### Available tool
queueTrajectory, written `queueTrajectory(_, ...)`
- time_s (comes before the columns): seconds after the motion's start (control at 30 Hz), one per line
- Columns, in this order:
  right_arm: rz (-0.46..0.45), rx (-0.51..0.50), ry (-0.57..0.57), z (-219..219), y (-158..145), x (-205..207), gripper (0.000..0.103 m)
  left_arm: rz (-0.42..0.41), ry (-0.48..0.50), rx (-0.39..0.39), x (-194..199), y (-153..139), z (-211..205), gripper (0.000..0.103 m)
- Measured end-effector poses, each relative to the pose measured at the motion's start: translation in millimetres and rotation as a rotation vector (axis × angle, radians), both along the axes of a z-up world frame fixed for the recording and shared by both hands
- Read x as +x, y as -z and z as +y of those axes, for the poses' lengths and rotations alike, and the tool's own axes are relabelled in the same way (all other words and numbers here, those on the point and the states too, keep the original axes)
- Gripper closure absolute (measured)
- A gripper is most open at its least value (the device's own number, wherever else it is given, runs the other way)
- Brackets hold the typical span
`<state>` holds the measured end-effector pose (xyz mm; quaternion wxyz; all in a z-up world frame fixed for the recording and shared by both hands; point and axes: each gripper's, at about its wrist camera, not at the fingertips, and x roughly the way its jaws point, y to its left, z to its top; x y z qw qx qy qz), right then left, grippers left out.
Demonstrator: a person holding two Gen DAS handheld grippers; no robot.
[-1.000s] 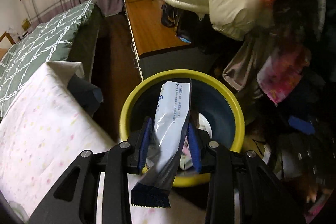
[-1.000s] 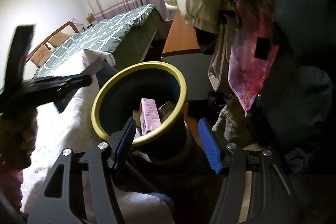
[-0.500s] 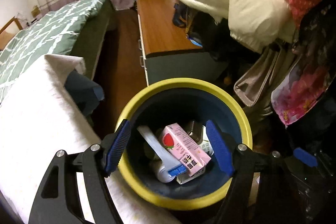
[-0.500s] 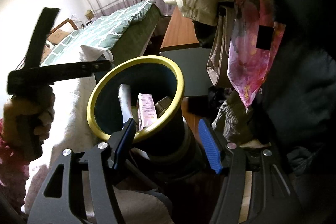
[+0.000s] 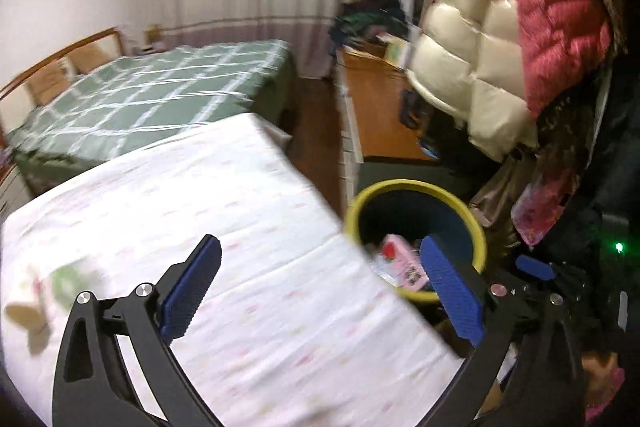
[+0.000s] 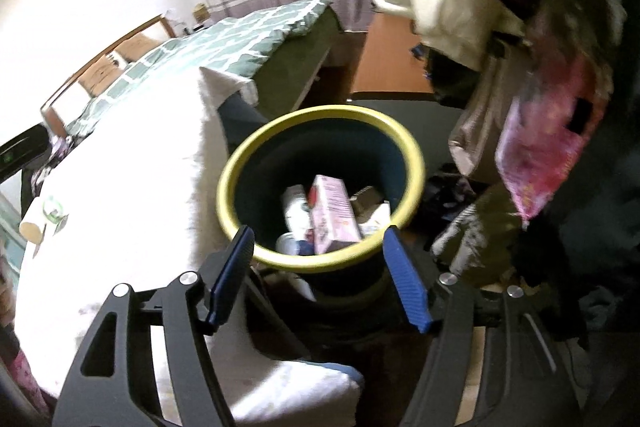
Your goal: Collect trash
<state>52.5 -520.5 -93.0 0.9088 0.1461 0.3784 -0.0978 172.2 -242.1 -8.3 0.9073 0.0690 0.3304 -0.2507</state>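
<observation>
Remaining trash lies far left on the white-covered surface. Left gripper: fingers spread, empty, above that surface. Right gripper: fingers spread, empty, at the yellow-rimmed bin holding collected litter. Next step, judged: reach left and grasp.

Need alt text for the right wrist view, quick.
Open right gripper hovers over a yellow-rimmed bin holding a pink carton and other trash. A white-covered table lies left; a green bed behind.
</observation>
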Motion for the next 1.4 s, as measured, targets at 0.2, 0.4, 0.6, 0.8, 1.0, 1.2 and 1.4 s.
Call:
queueTrajectory(0.2,0.001,-0.02,-0.096,46.4,-7.8,19.3,0.039,-0.025,-0.172,-0.034,-26.4,-5.9,96.6,0.005)
queueTrajectory(0.4,-0.007,-0.019,-0.242,115.2,-18.7,54.4,0.039,-0.071,-0.384,-0.038,-53.3,-11.0,198.5,0.005)
queueTrajectory(0.6,-0.046,-0.005,-0.434,214.4,-35.5,98.3,0.037,-0.068,-0.562,-0.053,-75.3,-6.0,288.3,0.005)
queueTrajectory(0.8,-0.077,-0.001,-0.569,315.9,-47.3,140.9,0.029,-0.025,-0.634,-0.085,-80.2,12.0,339.8,0.005)
queueTrajectory(1.0,-0.003,0.021,-0.559,365.1,-29.0,183.7,0.026,-0.001,-0.625,-0.104,-77.6,23.3,342.2,0.005)
queueTrajectory(1.2,0.009,0.0,-0.529,388.1,-18.7,200.4,0.021,0.018,-0.608,-0.121,-68.6,30.4,341.5,0.005)
queueTrajectory(1.4,0.053,-0.063,-0.503,413.0,-3.6,217.9,0.019,0.037,-0.601,-0.133,-63.6,37.1,344.9,0.005)
